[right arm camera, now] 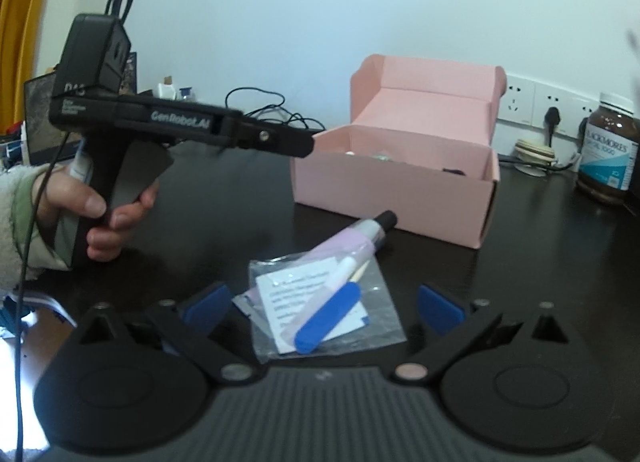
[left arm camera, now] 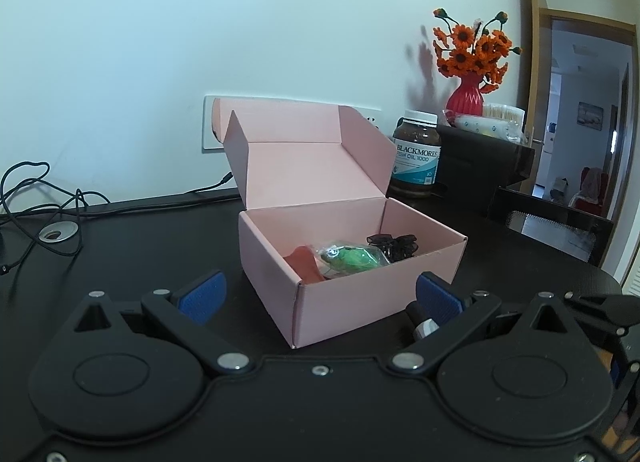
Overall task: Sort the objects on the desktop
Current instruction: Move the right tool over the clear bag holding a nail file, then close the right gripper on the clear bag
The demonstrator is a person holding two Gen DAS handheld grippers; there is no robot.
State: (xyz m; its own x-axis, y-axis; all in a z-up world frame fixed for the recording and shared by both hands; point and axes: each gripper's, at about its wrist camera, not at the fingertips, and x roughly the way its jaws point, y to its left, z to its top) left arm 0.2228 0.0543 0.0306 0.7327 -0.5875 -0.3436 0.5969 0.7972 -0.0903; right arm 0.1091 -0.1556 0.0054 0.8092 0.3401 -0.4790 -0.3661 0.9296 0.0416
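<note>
One pink box (left arm camera: pixel 376 286) holds three items; both grippers, left (left arm camera: pixel 320 294) and right (right arm camera: pixel 322 304), gape wide, gripping nothing.

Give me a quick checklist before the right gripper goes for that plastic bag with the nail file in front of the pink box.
1. Right gripper open: ok, its blue pads stand wide on either side of the plastic bag, not touching it.
2. Bag free to lift: not ok, the lilac tube lies across its upper edge.
3. Pink box open: ok, the lid stands upright.
4. Room in the box: ok, the green packet, a red item and the black hair clip leave floor bare at the back.
5. Left gripper out of the way: cannot tell, it hangs near the box's left end.
6. Left gripper empty: ok, open, nothing between its pads.
</note>
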